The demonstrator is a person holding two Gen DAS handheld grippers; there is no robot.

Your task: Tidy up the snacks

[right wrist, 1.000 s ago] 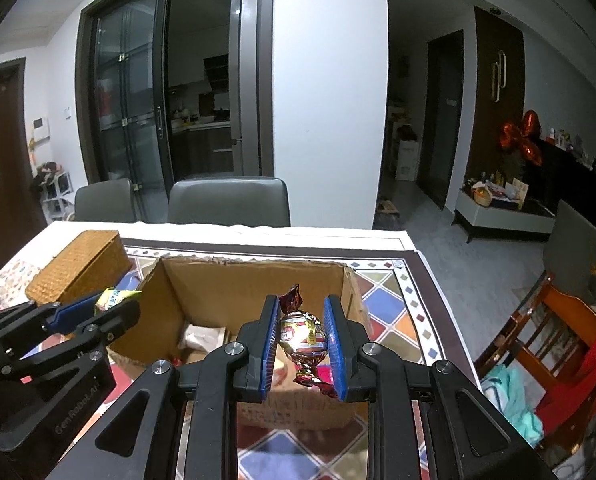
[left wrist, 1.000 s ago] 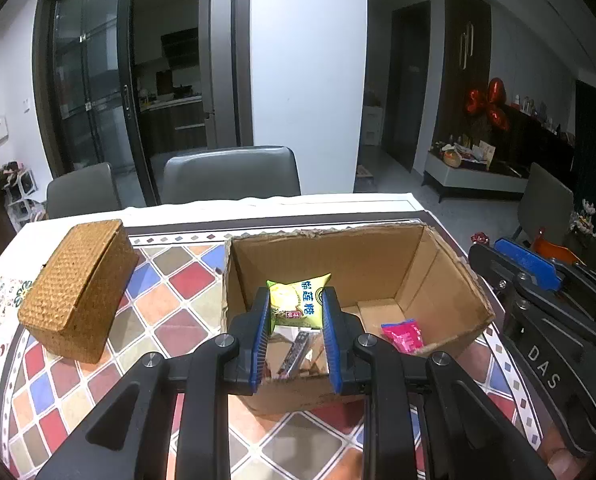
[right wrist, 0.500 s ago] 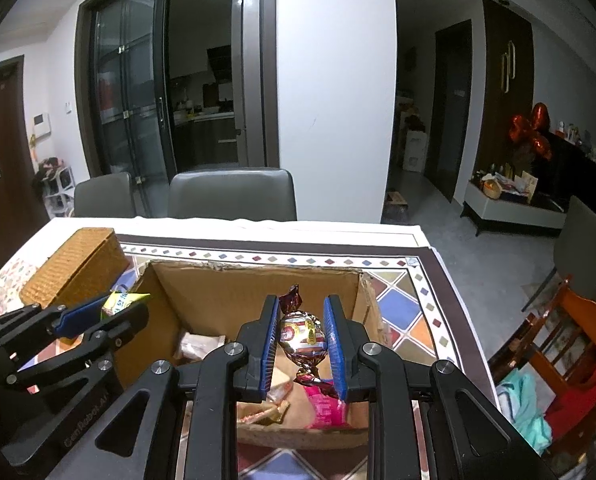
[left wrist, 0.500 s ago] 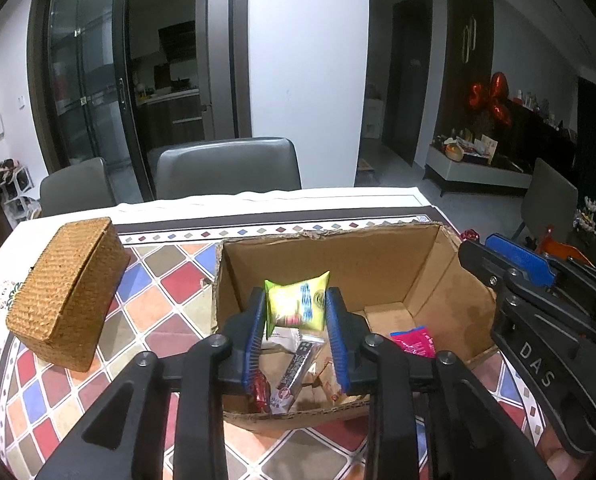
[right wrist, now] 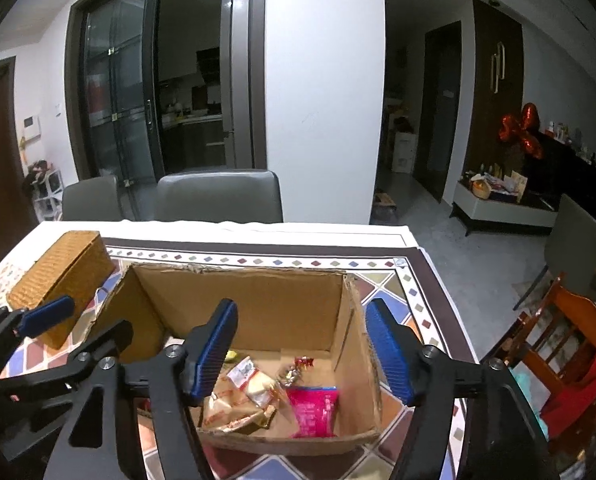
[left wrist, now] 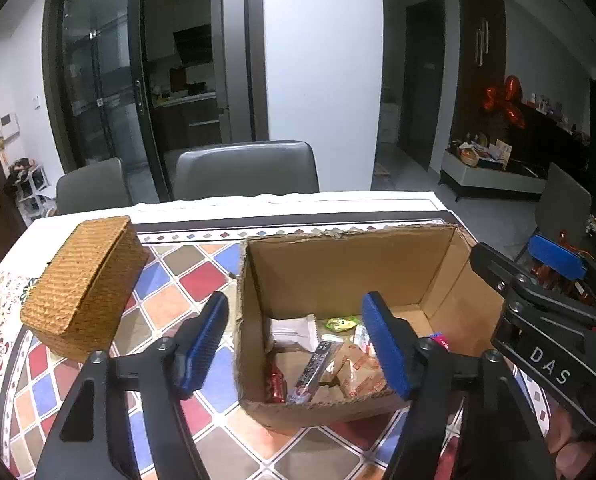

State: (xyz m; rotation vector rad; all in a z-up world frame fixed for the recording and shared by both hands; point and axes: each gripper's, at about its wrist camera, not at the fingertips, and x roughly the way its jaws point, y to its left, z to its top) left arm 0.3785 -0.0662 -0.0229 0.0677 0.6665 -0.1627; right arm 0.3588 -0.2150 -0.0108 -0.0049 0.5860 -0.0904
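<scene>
One cardboard box [left wrist: 338, 264], one wicker box [left wrist: 84, 280], two grey chairs [left wrist: 246, 170], two grippers [left wrist: 294, 344]

Matt, rough-edged corrugated cardboard box [left wrist: 350, 268] holds glossy foil and plastic snack wrappers [right wrist: 312, 410], beside a coarse woven wicker basket [left wrist: 86, 280].

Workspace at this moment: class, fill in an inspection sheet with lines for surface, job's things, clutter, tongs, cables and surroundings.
Surface: table under a cloth of coloured diamond tiles.
Job's things: open cardboard box holding loose snacks, among them a green packet, a pink packet and a foil-wrapped candy.
Clutter: lidded wicker box on the table, left of the cardboard box.
Tongs: left tongs and right tongs hang over the box, jaws opening, nothing gripped between the blue pads.
Cables: nothing seen.
Surroundings: grey chairs behind the table, glass doors, red balloon, wooden chair to the right.
</scene>
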